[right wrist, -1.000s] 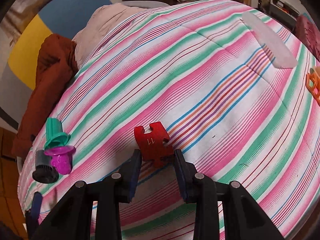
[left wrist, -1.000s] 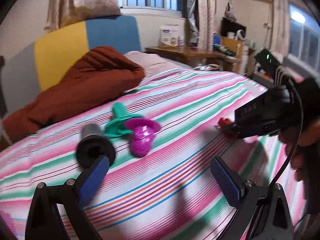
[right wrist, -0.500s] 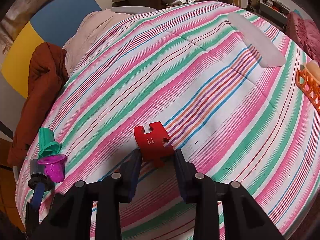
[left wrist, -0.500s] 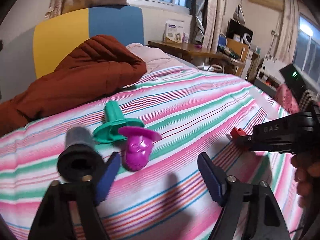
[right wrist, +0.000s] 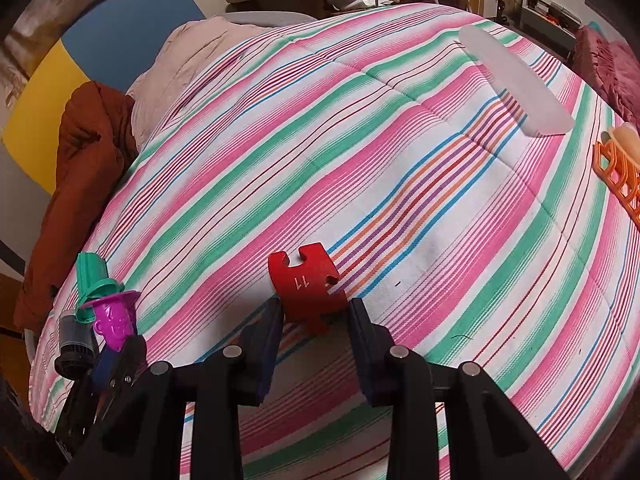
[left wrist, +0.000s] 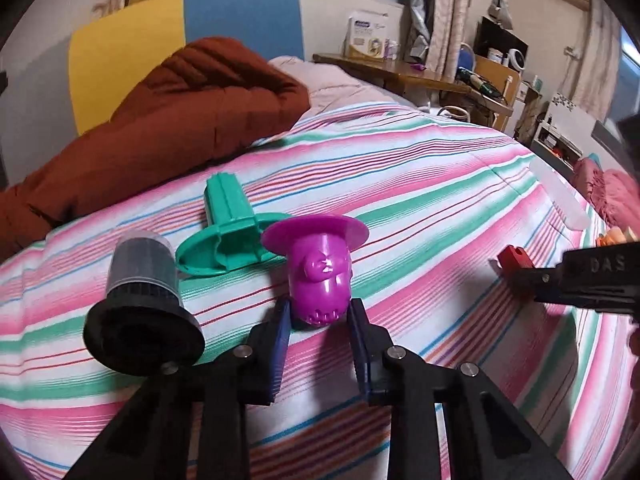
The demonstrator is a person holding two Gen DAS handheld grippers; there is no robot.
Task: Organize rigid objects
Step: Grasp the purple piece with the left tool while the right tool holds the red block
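Observation:
A purple hat-shaped toy [left wrist: 320,268] lies on the striped quilt [left wrist: 420,200]. My left gripper [left wrist: 320,312] is closing on it, and its blue pads [left wrist: 280,332] touch the toy's lower sides. A green flanged toy [left wrist: 228,224] lies just behind it, and a grey-and-black capped cylinder [left wrist: 140,292] stands to the left. In the right wrist view my right gripper [right wrist: 316,320] is shut on a red puzzle piece [right wrist: 306,288] marked 11, held just above the quilt. The purple toy [right wrist: 114,320] and the left gripper [right wrist: 116,352] show at the lower left there.
A brown jacket [left wrist: 180,112] lies at the head of the bed by a yellow-and-blue headboard [left wrist: 180,28]. A translucent oblong lid [right wrist: 512,80] rests on the far right of the quilt. An orange basket [right wrist: 620,176] sits at the right edge. A cluttered desk [left wrist: 400,72] stands behind.
My left gripper has moved forward and down to the purple toy, and its jaws have narrowed from wide open to either side of it. The right gripper still holds the red piece.

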